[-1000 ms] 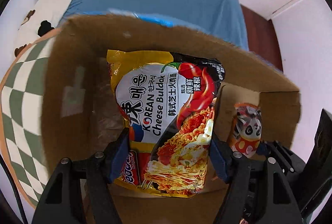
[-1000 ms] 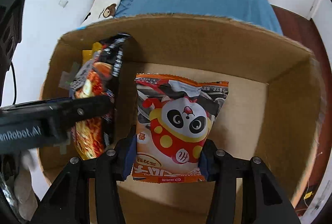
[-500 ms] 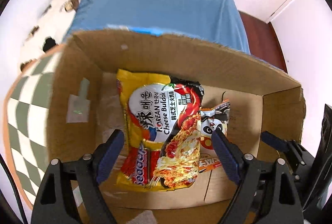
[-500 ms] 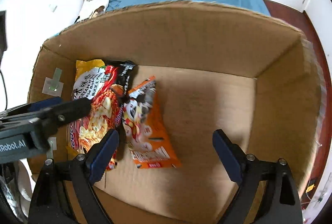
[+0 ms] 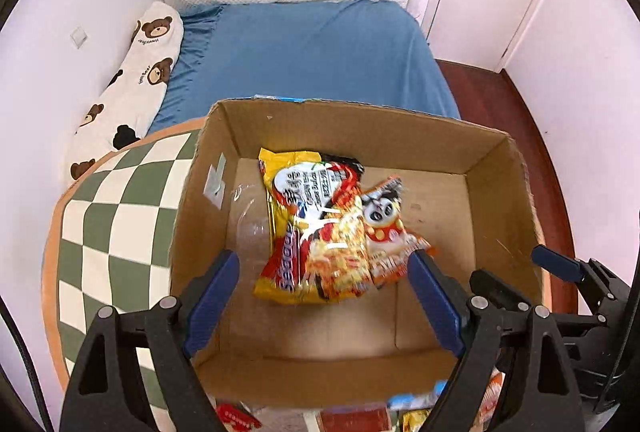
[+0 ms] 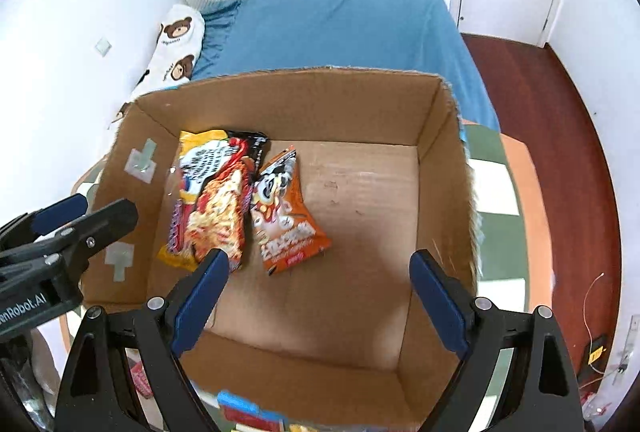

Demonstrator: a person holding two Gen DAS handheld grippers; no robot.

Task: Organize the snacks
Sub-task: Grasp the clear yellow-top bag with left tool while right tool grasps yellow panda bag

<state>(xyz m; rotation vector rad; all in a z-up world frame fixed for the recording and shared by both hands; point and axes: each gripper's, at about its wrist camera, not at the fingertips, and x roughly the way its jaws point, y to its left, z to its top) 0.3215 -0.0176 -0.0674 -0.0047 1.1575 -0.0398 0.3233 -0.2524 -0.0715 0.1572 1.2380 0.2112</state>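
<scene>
Inside the cardboard box (image 5: 500, 188), both snack packets lie flat on the floor.
Your left gripper (image 5: 322, 296) and right gripper (image 6: 318, 298) hang spread wide above the box, nothing between their blue pads; the glossy crinkled Korean Buldak noodle packet (image 6: 212, 200) overlaps the orange panda snack bag (image 6: 286, 220), near the box's taped wall.

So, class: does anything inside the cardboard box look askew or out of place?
Slightly. The two packets in the cardboard box lie untidily: the orange panda snack sits tilted, fanning away from the noodle packet beside it. Nothing looks spilled or torn.
</scene>
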